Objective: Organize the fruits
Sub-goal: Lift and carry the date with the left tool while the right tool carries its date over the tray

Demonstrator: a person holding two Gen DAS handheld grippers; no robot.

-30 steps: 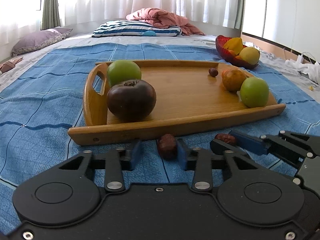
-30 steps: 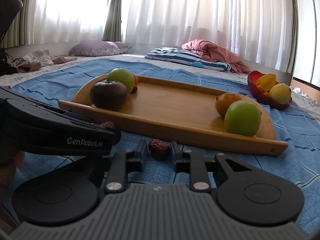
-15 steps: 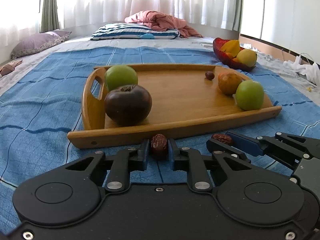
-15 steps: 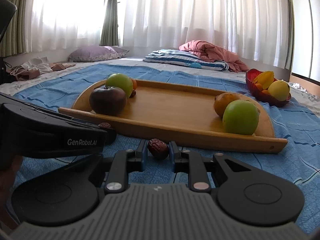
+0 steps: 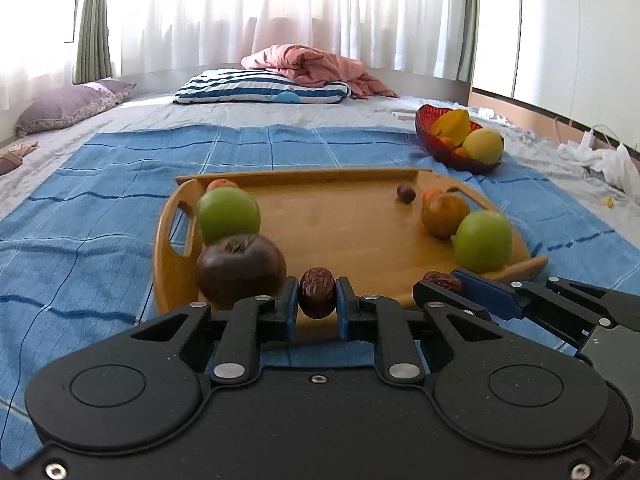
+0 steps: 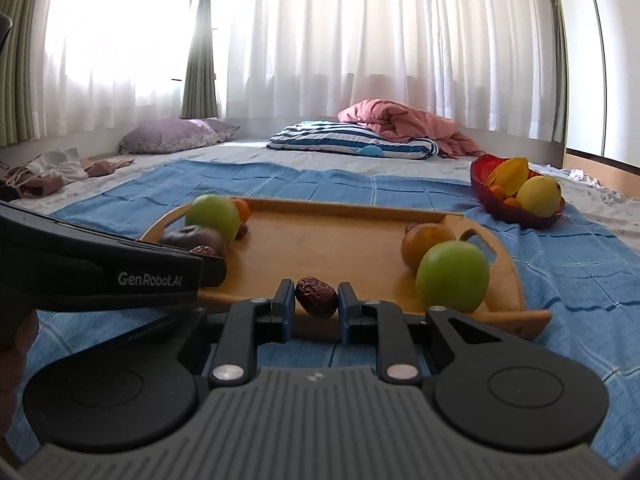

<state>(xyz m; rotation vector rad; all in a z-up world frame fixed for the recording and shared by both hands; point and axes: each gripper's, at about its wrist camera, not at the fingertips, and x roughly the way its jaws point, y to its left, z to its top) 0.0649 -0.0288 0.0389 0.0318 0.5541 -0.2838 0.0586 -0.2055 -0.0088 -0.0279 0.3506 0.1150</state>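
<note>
Gripping one date (image 5: 317,293) in the left tool (image 5: 317,300) and another date (image 6: 316,297) in the right tool (image 6: 315,300), the person holds both over the tray's (image 5: 360,240) near edge, likely to drop them in. Counted on the tray: two green apples, one dark fruit (image 5: 240,270), two orange fruits, one loose date. A fruit bowl (image 5: 444,152) sits beyond its far right corner.

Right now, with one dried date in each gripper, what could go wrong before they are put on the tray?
1. The left gripper pinches its date only at the fingertips; the small, rounded fruit might slip out.
2. The right gripper holds its date tilted, so it may twist loose.
3. The dark fruit and a green apple sit near the wooden tray front edge; a low approach could knock them.
</note>
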